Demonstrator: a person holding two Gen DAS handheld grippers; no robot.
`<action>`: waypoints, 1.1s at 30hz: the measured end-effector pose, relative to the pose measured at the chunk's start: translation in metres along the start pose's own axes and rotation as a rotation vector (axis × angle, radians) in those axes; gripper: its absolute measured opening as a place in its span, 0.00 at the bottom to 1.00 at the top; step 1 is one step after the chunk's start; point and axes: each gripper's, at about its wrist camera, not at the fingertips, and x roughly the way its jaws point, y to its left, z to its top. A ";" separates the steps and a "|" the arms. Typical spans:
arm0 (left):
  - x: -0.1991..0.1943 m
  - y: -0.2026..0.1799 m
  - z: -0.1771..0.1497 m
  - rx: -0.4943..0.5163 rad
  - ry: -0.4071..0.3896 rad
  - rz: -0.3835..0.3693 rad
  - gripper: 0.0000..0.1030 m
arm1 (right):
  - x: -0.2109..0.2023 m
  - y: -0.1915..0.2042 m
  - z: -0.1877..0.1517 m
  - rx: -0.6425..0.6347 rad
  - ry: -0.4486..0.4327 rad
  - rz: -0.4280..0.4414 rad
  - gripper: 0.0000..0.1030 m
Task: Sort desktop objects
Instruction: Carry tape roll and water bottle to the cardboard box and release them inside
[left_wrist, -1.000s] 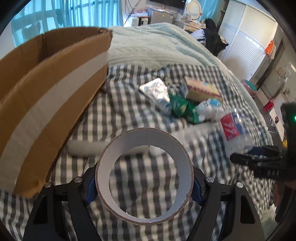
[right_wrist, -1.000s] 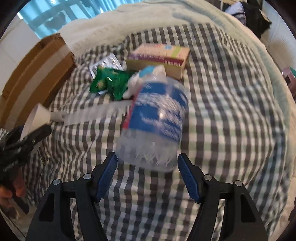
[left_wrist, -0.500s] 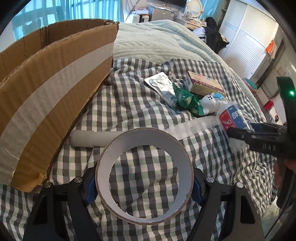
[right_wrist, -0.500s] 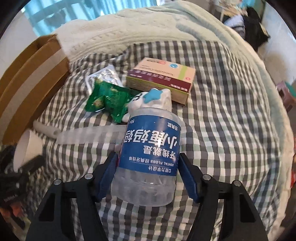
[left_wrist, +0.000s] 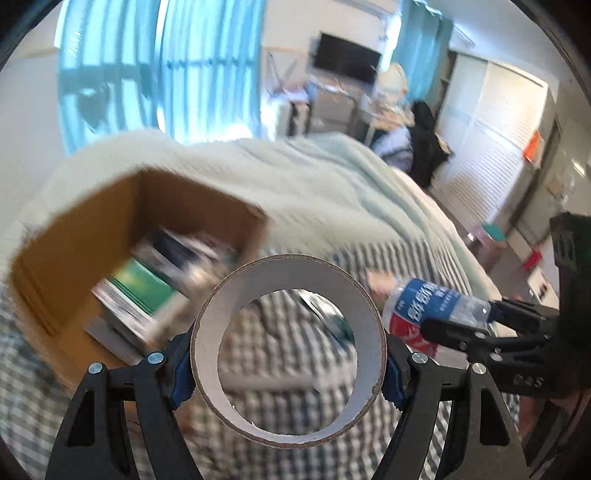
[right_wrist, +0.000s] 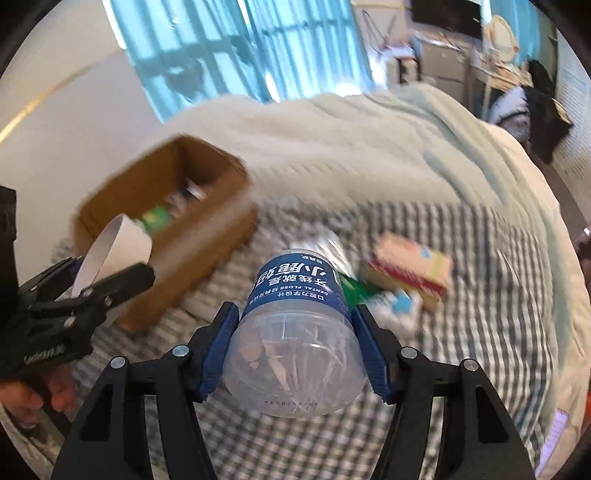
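My left gripper is shut on a roll of tape with a white inner wall, held in the air right of the open cardboard box. The tape roll and left gripper also show in the right wrist view. My right gripper is shut on a clear dental floss jar with a blue label, held above the checked bedspread. The jar shows in the left wrist view, to the right of the tape. The box holds several packets.
On the bedspread lie a pink and yellow carton, a green packet, a small white and blue figure and a foil blister pack. A pale green knitted blanket covers the far bed. Furniture stands behind.
Both grippers have risen and tilted up, so the box's inside and the room now show. The jar has been lifted off the bedspread. The tape stays gripped.
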 end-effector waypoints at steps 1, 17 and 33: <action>-0.005 0.007 0.006 -0.009 -0.016 0.020 0.77 | -0.003 0.012 0.013 -0.015 -0.019 0.029 0.61; 0.013 0.118 0.020 -0.144 -0.021 0.254 0.77 | 0.077 0.136 0.119 -0.145 -0.070 0.189 0.61; 0.003 0.100 0.013 -0.191 0.012 0.217 0.94 | 0.041 0.082 0.092 -0.082 -0.113 0.116 0.81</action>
